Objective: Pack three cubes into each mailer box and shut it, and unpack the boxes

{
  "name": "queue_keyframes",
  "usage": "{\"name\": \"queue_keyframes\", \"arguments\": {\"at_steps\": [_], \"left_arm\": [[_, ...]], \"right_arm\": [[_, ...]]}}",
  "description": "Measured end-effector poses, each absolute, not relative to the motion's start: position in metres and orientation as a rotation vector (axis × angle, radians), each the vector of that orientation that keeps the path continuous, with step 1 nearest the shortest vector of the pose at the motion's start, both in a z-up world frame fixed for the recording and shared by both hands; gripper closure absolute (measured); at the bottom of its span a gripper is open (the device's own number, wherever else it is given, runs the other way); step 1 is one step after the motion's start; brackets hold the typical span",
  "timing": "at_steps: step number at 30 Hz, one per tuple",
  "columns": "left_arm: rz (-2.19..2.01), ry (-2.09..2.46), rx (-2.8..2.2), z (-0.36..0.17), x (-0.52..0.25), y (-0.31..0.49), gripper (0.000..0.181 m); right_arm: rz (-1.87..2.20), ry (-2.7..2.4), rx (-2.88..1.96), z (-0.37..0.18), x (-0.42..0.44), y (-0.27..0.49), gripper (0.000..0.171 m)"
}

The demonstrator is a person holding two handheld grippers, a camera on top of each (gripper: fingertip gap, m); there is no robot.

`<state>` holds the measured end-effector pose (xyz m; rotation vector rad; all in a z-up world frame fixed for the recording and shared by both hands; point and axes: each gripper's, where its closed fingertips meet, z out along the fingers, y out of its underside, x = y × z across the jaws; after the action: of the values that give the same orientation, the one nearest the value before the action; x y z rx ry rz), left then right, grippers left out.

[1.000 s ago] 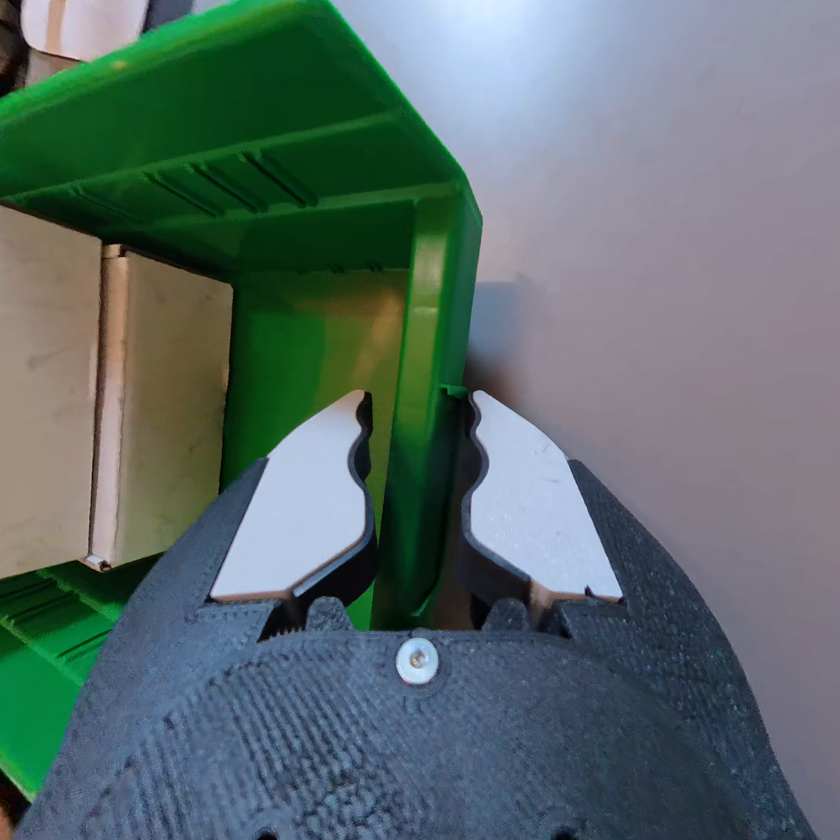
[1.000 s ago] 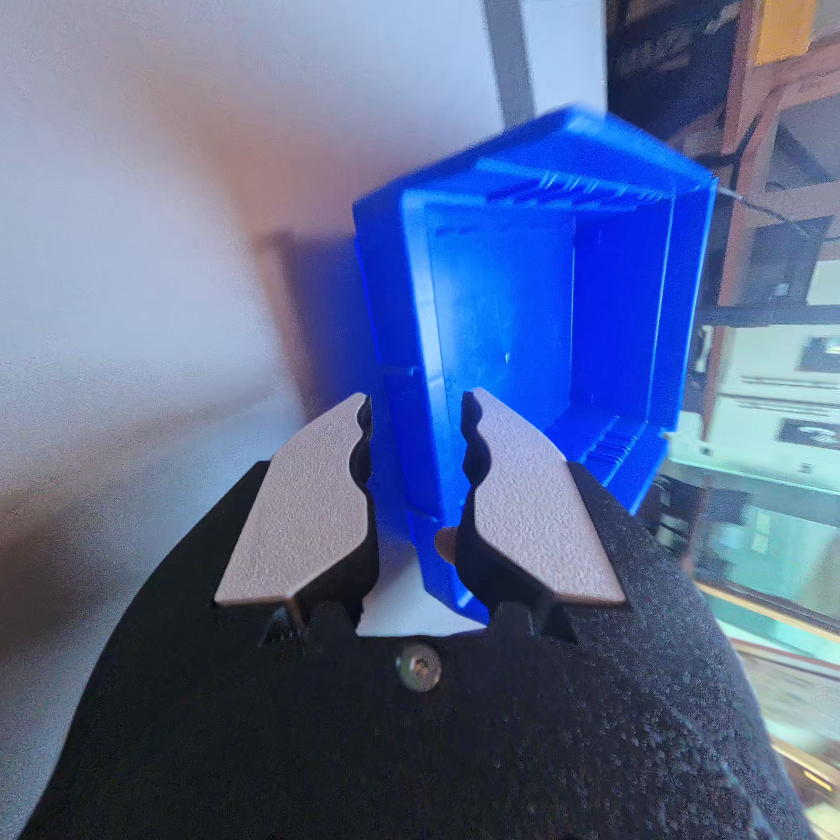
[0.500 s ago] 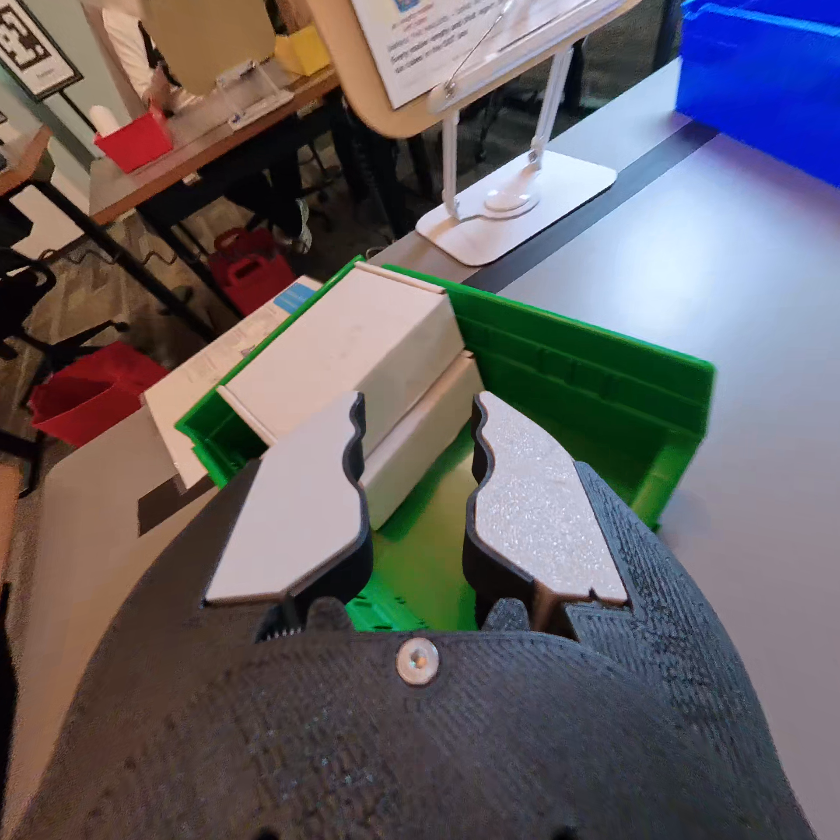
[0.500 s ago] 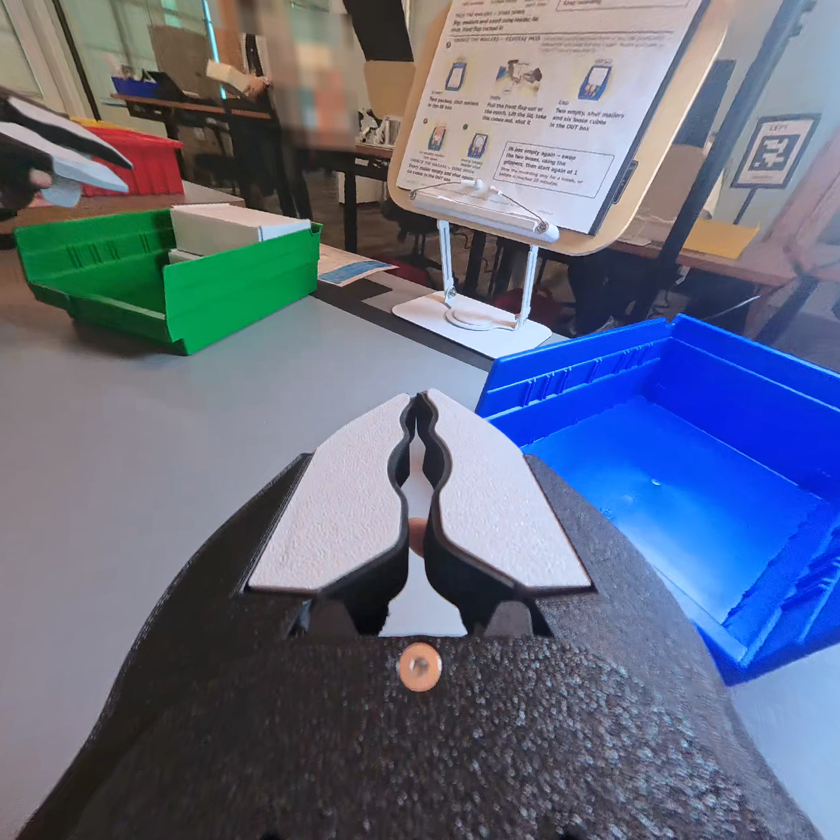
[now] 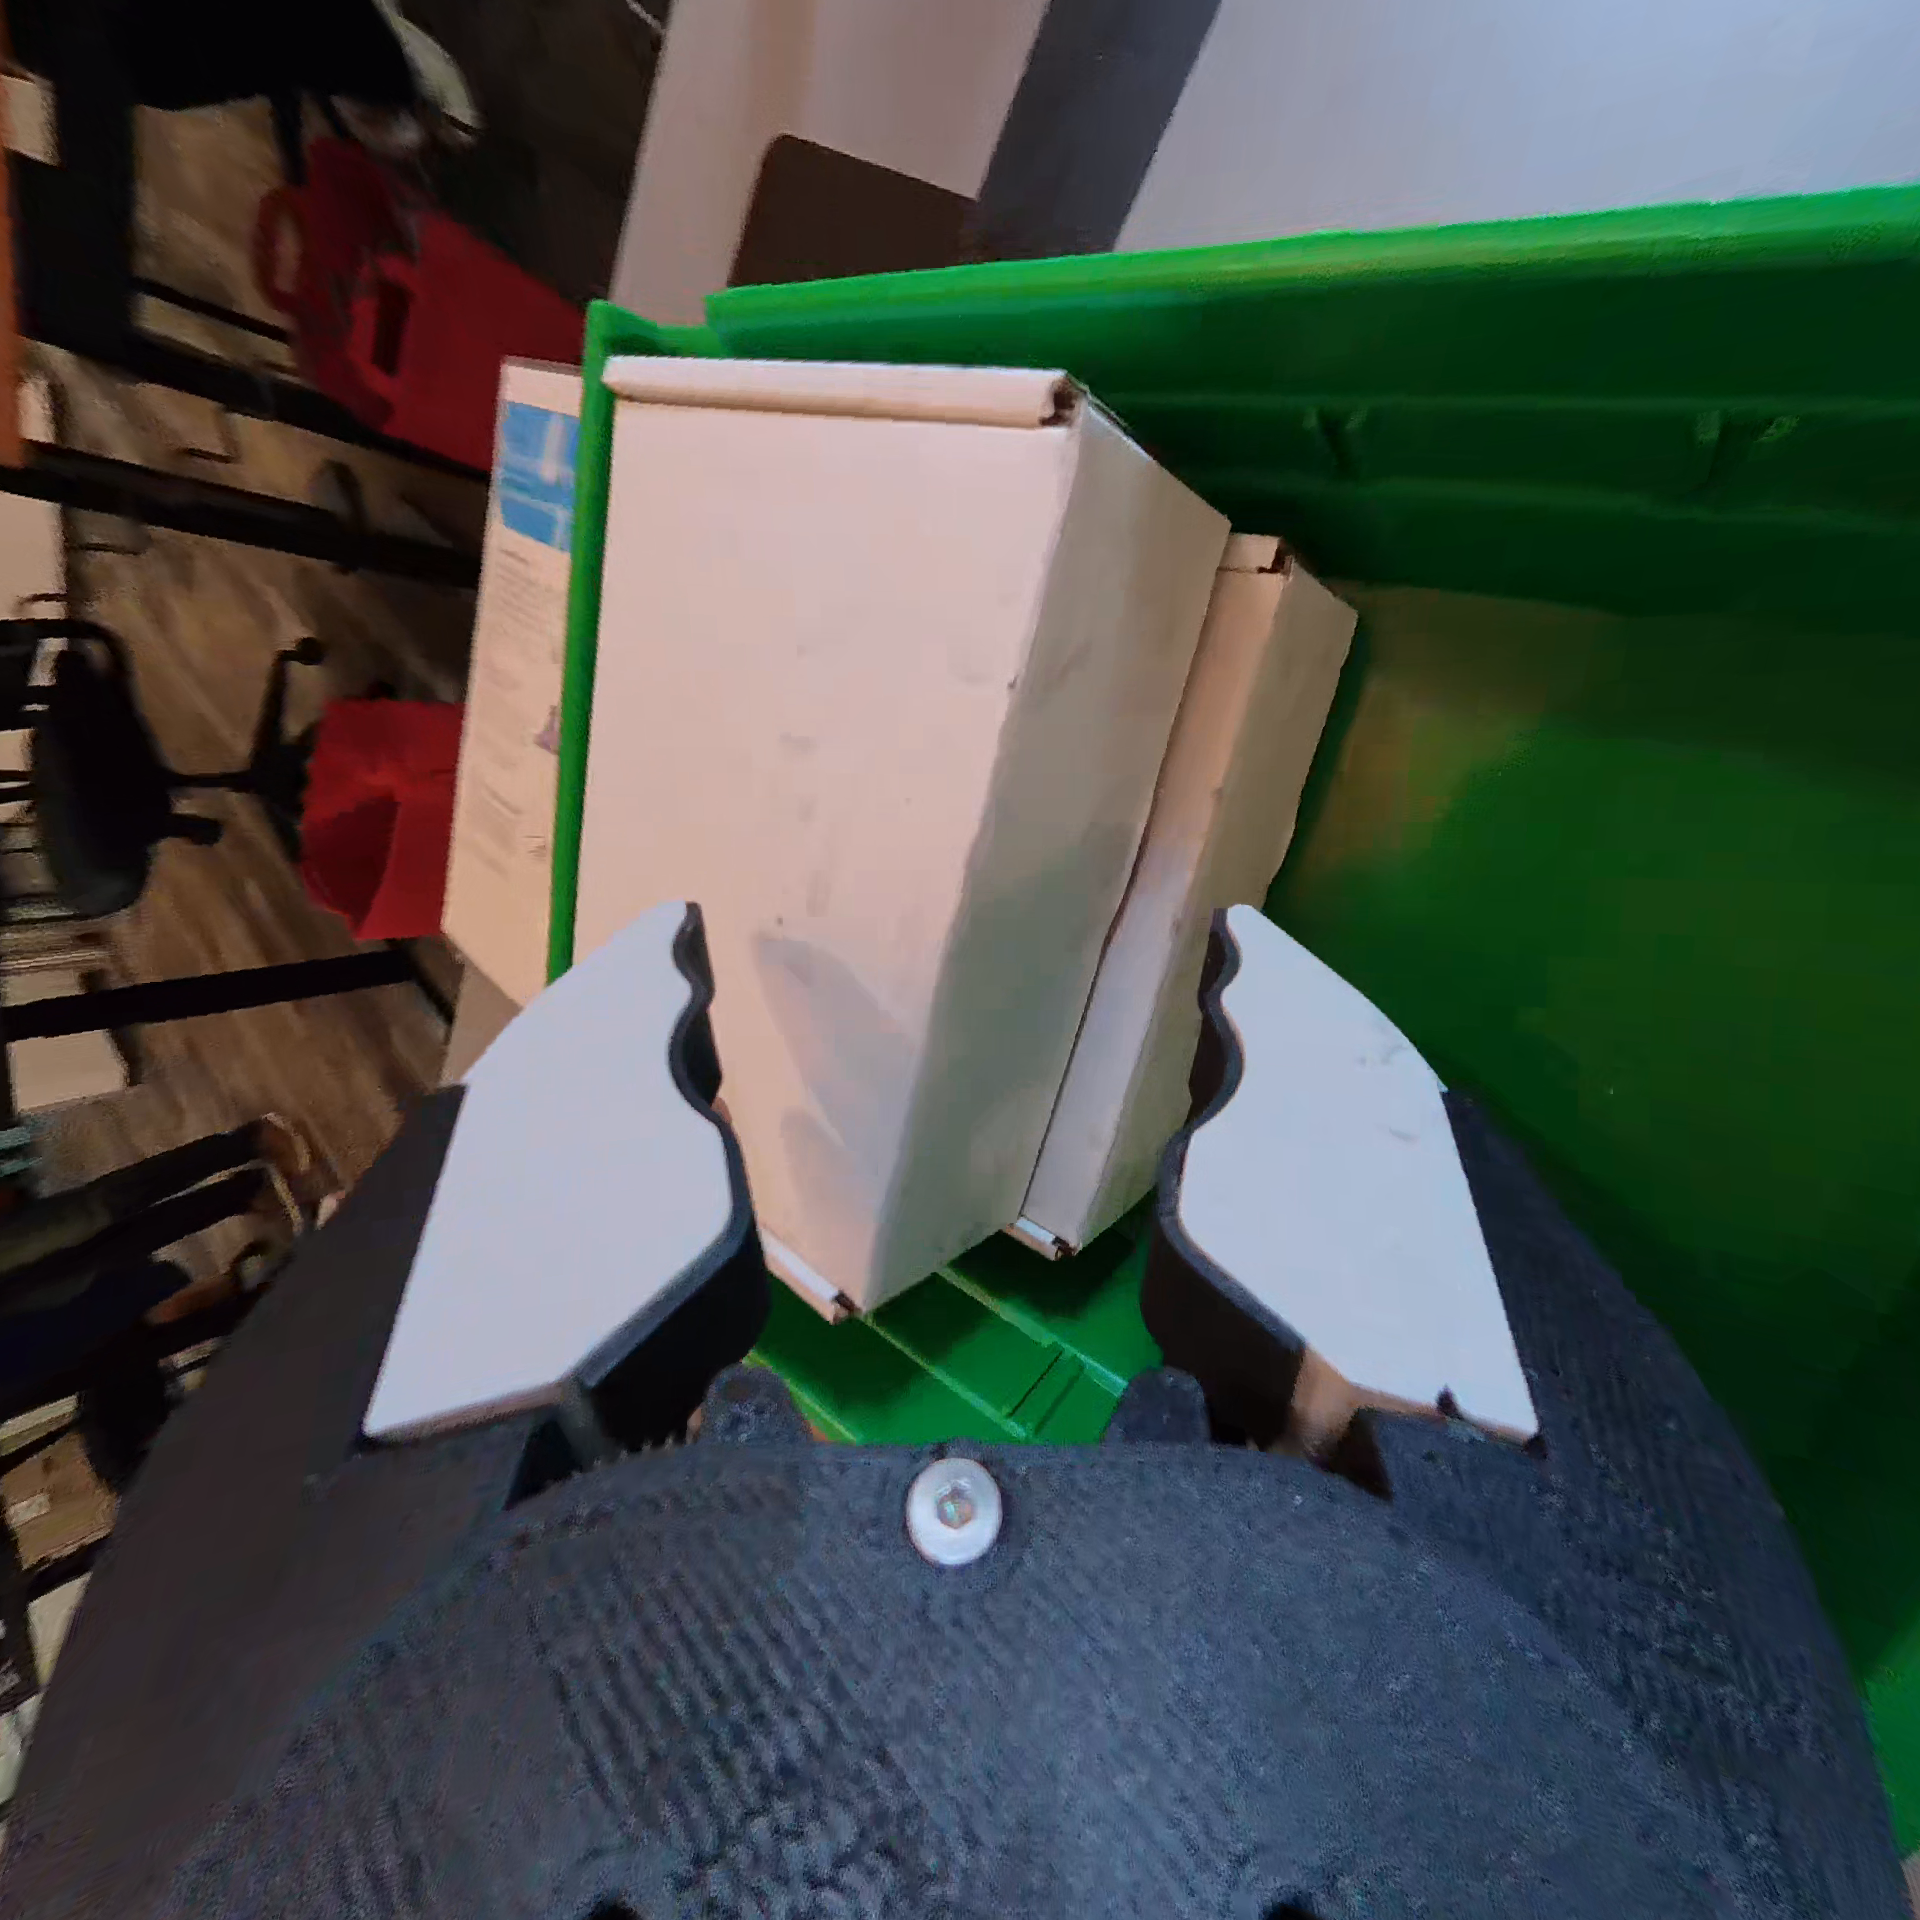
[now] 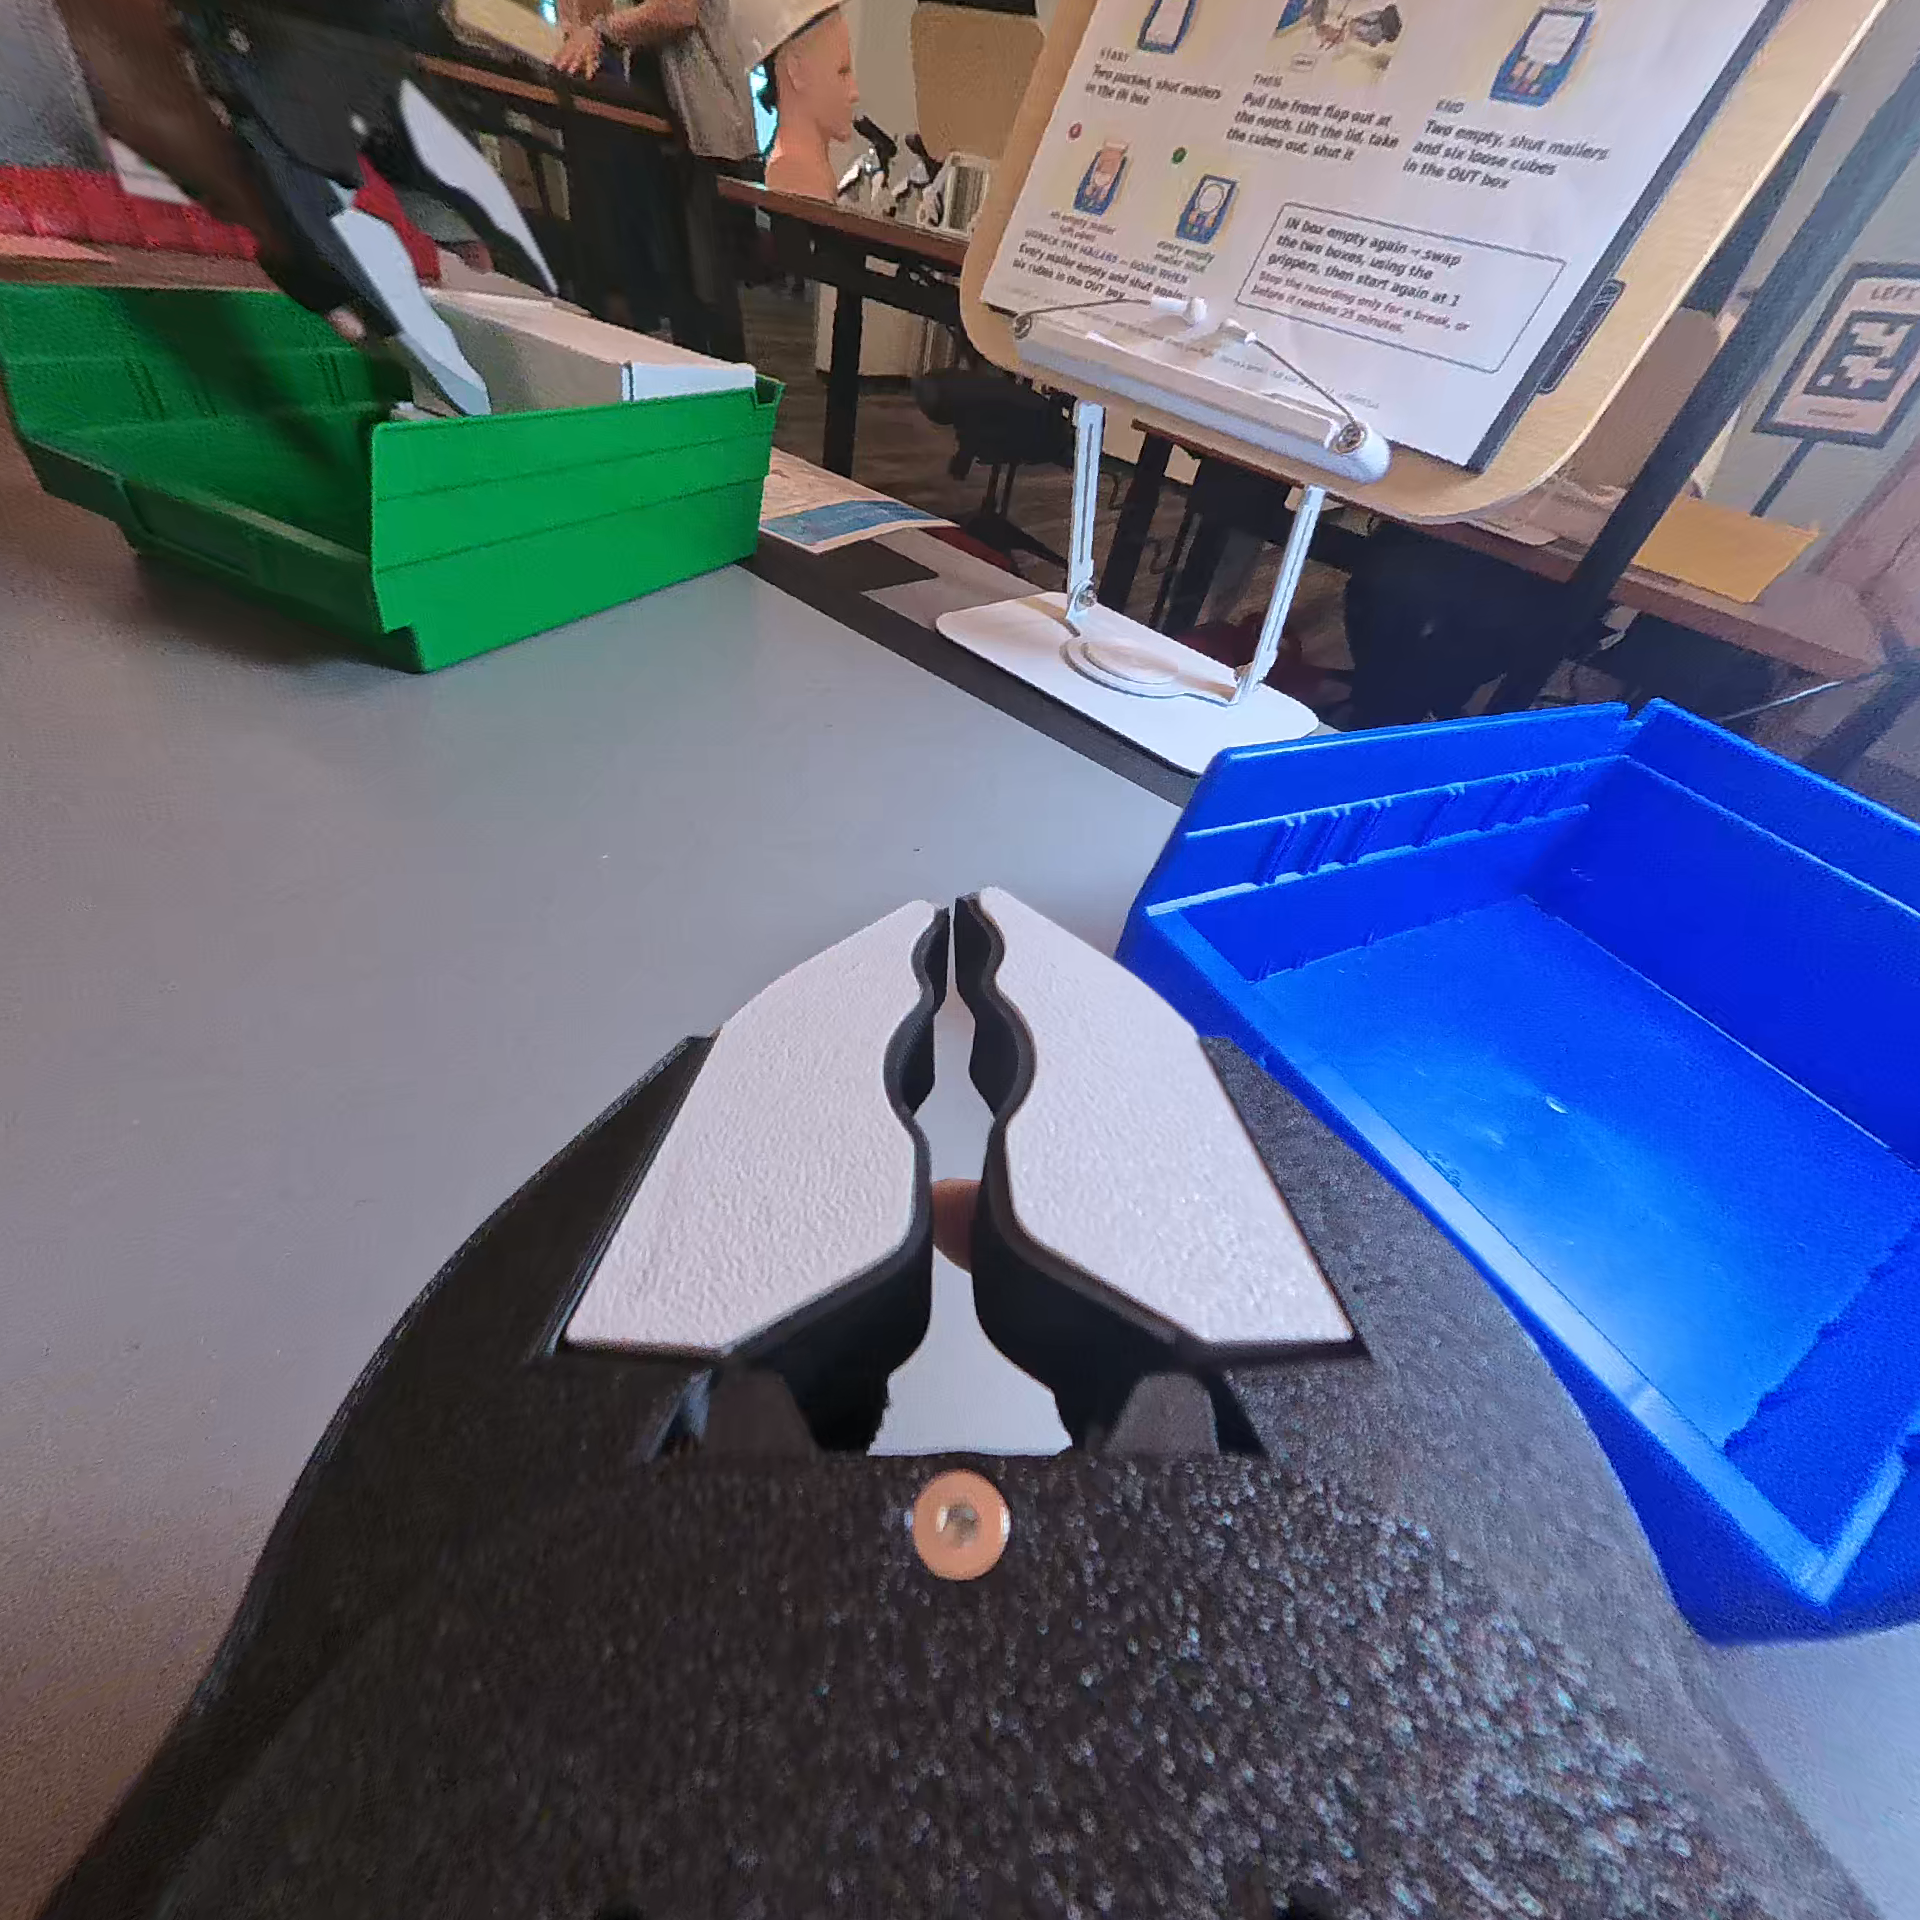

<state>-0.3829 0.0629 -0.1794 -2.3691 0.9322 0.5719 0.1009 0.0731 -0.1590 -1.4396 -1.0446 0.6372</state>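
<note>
The left hand-held gripper (image 5: pixel 956 1091) is hanging over the green bin (image 5: pixel 1558 727) with its jaws spread wide, nothing gripped, lining up on the two white mailer boxes (image 5: pixel 831 779) sitting side by side inside, at the bin's left end. Looks to me like the step is pulling the first box out for unpacking. I can't tell whether there are cubes inside; both boxes are shut.

The right hand-held gripper (image 6: pixel 951 997) is pinched closed on nothing, parked over the grey bench (image 6: pixel 416 883) just left of the blue bin (image 6: pixel 1558 1091), which is sitting empty, well apart from the green one.

For doing this well, I'd be straddling just the taller near box (image 5: pixel 831 779), not both, since the lower second box (image 5: pixel 1247 831) is touching its side. Come in square on the flat faces and squeeze gently. It's thin cardboard with rolled edges, a bit scuffed, and it'll probably buckle if crushed.

Both bins are glossy moulded plastic with ribbed walls, so a box corner could be catching on those ridges while lifting. The gripper pads (image 5: pixel 582 1164) are pale, grainy and wavy-edged, which should be helping with grip on smooth card.
</note>
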Motion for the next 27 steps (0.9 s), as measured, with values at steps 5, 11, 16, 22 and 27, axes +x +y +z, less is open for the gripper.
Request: {"name": "queue_keyframes", "arguments": {"at_steps": [5, 11, 16, 22, 27], "left_arm": [[0.387, 0.960, -2.610, -0.178, -0.398, 0.075, 0.065], [0.224, 1.019, -2.841, -0.190, -0.416, 0.077, 0.052], [0.295, 1.129, -2.866, -0.195, -0.429, 0.086, 0.048], [0.193, 1.052, -2.919, -0.188, -0.432, 0.076, 0.052], [0.024, 0.805, -2.916, -0.187, -0.448, 0.062, 0.052]], "right_arm": [[0.632, -1.104, -1.464, -0.172, 0.094, 0.071, 0.170], [0.594, -1.158, -1.491, -0.189, 0.093, 0.074, 0.170], [0.610, -1.172, -1.535, -0.199, 0.090, 0.077, 0.170], [0.618, -1.181, -1.562, -0.205, 0.088, 0.078, 0.170], [0.642, -1.196, -1.551, -0.204, 0.086, 0.074, 0.170]]}}
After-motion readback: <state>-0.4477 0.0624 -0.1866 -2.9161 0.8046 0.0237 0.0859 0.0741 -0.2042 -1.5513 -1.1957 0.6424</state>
